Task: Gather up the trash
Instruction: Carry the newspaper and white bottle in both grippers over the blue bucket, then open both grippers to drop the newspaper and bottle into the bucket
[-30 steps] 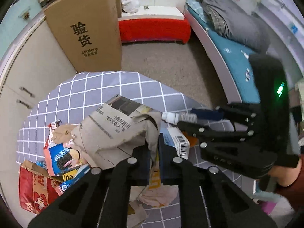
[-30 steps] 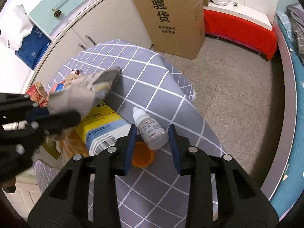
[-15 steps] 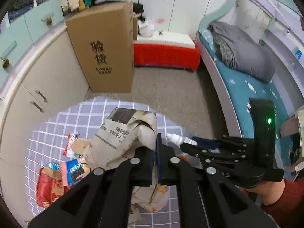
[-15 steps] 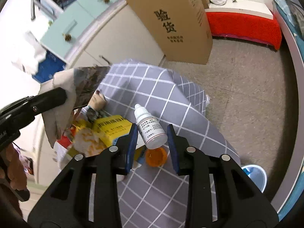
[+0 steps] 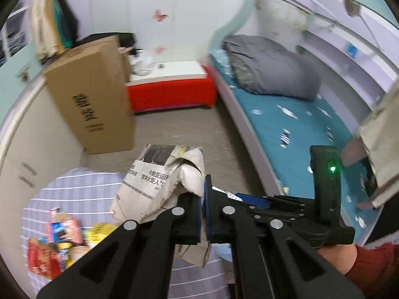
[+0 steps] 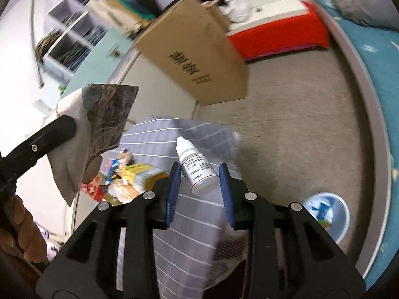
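My left tool (image 5: pixel 204 214) pinches crumpled newspaper (image 5: pixel 162 182), frame centre, above tabletop (image 5: pixel 82 182). Right tool (image 6: pixel 199 182) grips dropper bottle (image 6: pixel 198 172), centre frame; blue bin (image 6: pixel 326 214) lower right.

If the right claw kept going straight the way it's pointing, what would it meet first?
Probably the grey checked tablecloth near the table's far edge, just beyond the dropper bottle the right claw holds; depth is unclear, so it might pass over onto the floor.

"2025" on dropper bottle (image 6: pixel 199 172)
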